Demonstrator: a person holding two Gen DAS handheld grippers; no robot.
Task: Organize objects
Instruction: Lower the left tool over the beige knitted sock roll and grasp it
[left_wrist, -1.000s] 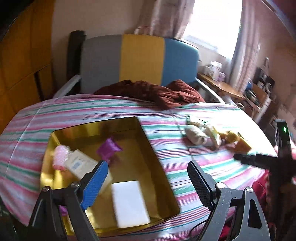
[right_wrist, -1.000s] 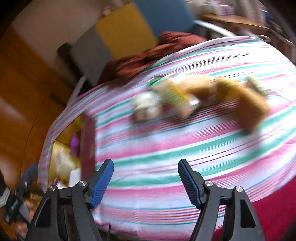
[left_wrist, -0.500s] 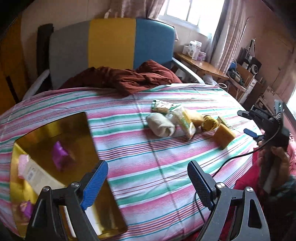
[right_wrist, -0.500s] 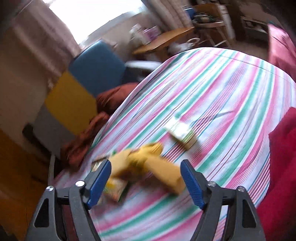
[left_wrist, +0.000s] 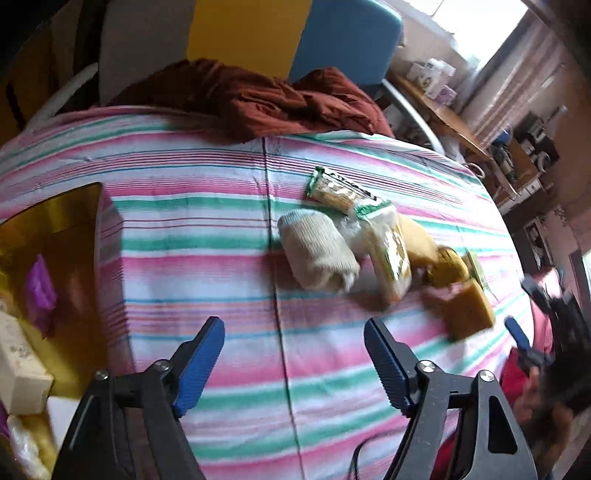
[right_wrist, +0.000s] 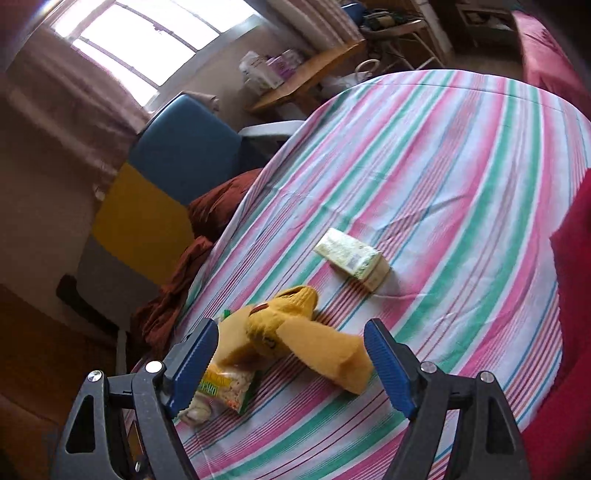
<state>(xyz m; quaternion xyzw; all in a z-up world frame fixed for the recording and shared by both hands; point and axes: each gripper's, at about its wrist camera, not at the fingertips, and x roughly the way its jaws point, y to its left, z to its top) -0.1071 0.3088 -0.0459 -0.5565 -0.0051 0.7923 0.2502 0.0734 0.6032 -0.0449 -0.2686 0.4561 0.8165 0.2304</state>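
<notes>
On the striped tablecloth lies a pile: a cream rolled sock, green-edged snack packets, a yellow sock and a yellow sponge block. My left gripper is open and empty, short of the pile. My right gripper is open, its jaws either side of the yellow sponge block and yellow sock. A small tissue pack lies beyond. The gold box at left holds a purple wrapper and cream boxes.
A dark red cloth is heaped at the table's far edge against a grey, yellow and blue chair. A wooden side table with small items stands by the window. Red fabric lies at the right.
My left gripper has swung right, from over the gold box towards the pile. My right gripper has closed in on the yellow sponge and sock, which now sit between its jaws.
</notes>
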